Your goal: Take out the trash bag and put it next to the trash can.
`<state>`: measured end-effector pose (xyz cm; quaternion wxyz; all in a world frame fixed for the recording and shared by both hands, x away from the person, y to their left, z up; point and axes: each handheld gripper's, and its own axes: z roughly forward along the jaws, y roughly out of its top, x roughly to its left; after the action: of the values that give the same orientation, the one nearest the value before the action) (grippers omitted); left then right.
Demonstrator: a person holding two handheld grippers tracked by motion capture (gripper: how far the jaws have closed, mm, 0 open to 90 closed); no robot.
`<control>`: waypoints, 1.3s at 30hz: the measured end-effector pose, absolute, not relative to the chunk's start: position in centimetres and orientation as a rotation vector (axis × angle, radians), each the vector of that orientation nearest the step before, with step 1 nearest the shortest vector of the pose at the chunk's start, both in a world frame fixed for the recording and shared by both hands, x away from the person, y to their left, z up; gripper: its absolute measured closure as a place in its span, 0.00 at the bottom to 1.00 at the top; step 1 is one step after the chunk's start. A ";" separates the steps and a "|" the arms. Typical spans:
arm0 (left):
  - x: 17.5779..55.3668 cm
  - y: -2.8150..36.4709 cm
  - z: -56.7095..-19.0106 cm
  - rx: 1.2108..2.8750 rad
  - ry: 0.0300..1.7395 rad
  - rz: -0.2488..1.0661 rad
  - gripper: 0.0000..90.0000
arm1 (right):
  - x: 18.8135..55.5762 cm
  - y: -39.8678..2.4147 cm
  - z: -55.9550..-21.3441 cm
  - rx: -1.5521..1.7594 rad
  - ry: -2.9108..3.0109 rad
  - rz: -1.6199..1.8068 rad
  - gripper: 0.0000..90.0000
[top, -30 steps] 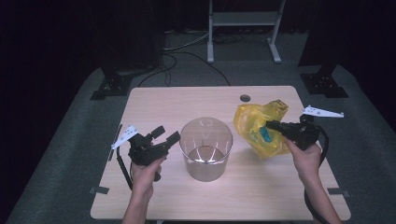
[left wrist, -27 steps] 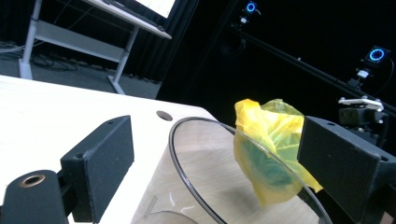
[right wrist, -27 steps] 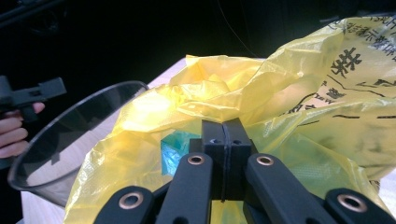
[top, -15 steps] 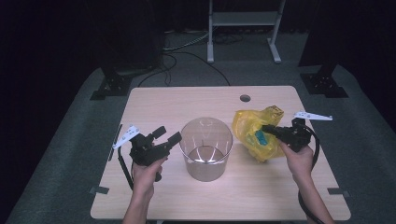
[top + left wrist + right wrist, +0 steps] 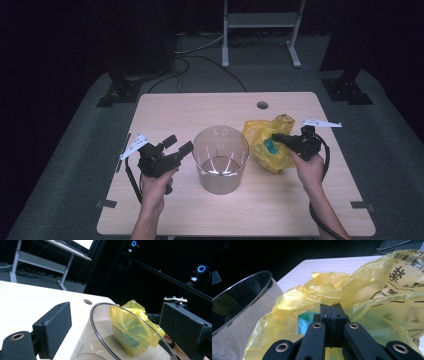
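A crumpled yellow plastic bag (image 5: 260, 142) (image 5: 374, 290) lies on the wooden table (image 5: 200, 110), right of centre, with something teal (image 5: 270, 146) (image 5: 303, 322) showing inside. My right gripper (image 5: 276, 138) (image 5: 332, 308) is shut, its tips pinching a fold at the bag's top. A clear round container (image 5: 220, 160) (image 5: 239, 302) stands upright in the middle, just left of the bag. My left gripper (image 5: 179, 144) (image 5: 112, 322) is held open at the container's left side, pointing at it with nothing between its pads. Through the container wall (image 5: 82, 340) the bag (image 5: 130, 330) shows.
A round cable hole (image 5: 262, 105) sits near the table's far edge. Beyond the table stand a metal frame (image 5: 260, 20) and black stand bases (image 5: 120, 92) (image 5: 347, 90) on the grey floor. Bare wood lies in front of the container.
My right gripper has sunk and shifted left toward the container, and the yellow bag has come with it. The left gripper and the container have stayed where they were.
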<state>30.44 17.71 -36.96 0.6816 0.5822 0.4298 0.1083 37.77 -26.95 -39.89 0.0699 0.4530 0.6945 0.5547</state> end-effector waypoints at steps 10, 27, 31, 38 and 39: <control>30.5 17.8 -37.1 1.309 0.969 0.236 0.11 | 38.9 -25.9 -40.8 1.400 2.091 1.648 1.00; 30.5 17.5 -37.2 1.312 0.964 0.230 0.11 | 38.6 -26.9 -40.7 1.413 2.060 1.676 0.74; 30.5 17.4 -37.2 1.312 0.964 0.229 0.11 | 38.3 -27.3 -40.1 1.404 2.051 1.679 0.65; 30.5 17.4 -37.2 1.312 0.964 0.229 0.11 | 37.4 -28.3 -39.3 1.369 2.033 1.697 0.52; 30.5 17.4 -37.2 1.312 0.964 0.230 0.11 | 37.3 -28.4 -39.1 1.366 2.032 1.693 0.50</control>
<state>30.46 17.37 -37.18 0.6805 0.5846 0.4296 0.1024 37.28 -28.44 -39.15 0.0821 0.4573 0.6804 0.5668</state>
